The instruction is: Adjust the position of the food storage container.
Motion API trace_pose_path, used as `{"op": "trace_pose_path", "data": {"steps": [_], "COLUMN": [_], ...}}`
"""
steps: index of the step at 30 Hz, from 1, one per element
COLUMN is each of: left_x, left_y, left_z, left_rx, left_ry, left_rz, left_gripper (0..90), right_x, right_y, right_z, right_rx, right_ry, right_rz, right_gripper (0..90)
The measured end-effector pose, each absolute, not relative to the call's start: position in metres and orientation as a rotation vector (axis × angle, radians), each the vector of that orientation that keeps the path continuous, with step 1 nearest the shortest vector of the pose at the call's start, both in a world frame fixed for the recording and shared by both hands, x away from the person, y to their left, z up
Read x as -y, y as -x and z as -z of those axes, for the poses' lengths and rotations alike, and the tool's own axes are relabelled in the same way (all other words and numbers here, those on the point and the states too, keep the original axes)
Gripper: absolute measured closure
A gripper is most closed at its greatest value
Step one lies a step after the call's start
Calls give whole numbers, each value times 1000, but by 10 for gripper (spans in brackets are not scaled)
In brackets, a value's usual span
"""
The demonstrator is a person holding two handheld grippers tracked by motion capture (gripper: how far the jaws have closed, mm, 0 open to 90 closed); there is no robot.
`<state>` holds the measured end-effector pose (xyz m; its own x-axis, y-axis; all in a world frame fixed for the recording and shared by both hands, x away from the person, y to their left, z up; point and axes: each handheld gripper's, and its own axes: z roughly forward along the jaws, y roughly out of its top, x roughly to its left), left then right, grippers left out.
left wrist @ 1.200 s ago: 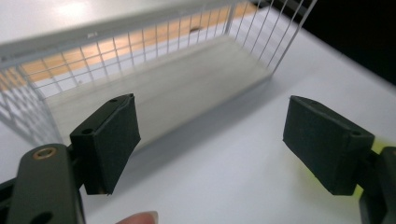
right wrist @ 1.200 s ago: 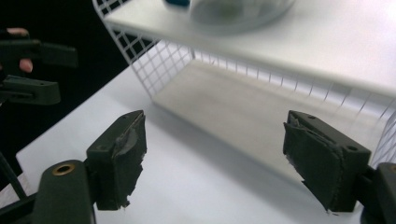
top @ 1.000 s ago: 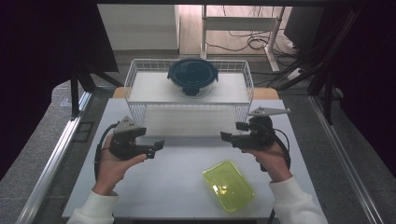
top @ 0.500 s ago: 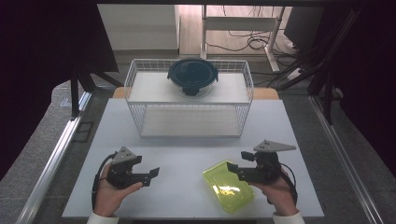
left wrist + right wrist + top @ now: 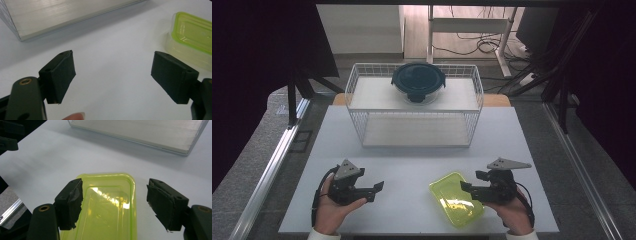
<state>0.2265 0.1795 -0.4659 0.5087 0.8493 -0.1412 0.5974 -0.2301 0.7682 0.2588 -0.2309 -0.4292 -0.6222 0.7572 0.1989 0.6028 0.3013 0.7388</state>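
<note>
Right gripper (image 5: 468,187) hovers, jaws apart and just closing a little, over the yellow-green container (image 5: 457,199) lying near-right on the table (image 5: 412,160), long axis diagonal; wire basket (image 5: 414,107) stands far behind, nothing blocking.

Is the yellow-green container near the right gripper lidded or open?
Lidded. The yellow-green container lies flat on the table with its green lid seated all round the rim; the left gripper view shows the lid atop the clear base.

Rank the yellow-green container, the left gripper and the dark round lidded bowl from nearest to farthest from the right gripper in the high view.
1. Yellow-green container: under the right gripper's jaws.
2. Left gripper: across the table's near edge.
3. Dark round lidded bowl: far side, atop the wire rack.
</note>
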Motion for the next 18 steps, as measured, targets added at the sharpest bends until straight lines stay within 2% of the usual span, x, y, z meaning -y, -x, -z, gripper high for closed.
{"op": "trace_pose_path", "data": {"steps": [6, 9, 10, 13, 17, 18], "left_x": [-184, -185, -186, -188, -190, -190], "left_y": [-229, -228, -228, -228, -226, -227], "left_z": [468, 469, 468, 466, 465, 465], "left_rx": [-1199, -1206, -1201, -1193, -1194, -1194], "left_ry": [-1937, -1923, -1918, -1891, -1874, -1869], "left_rz": [-386, -368, -360, -330, -351, -348], "left_gripper": [193, 193, 193, 195, 202, 203], "right_x": [238, 245, 245, 254, 259, 260], "right_y": [-261, -257, -257, -247, -240, -234], "right_z": [430, 432, 432, 432, 432, 432], "right_rx": [-2390, -2387, -2387, -2392, -2403, -2411], "right_ry": [-1287, -1301, -1301, -1294, -1282, -1277], "right_rz": [-1169, -1146, -1146, -1080, -1041, -998], "right_gripper": [329, 413, 413, 524, 589, 659]}}
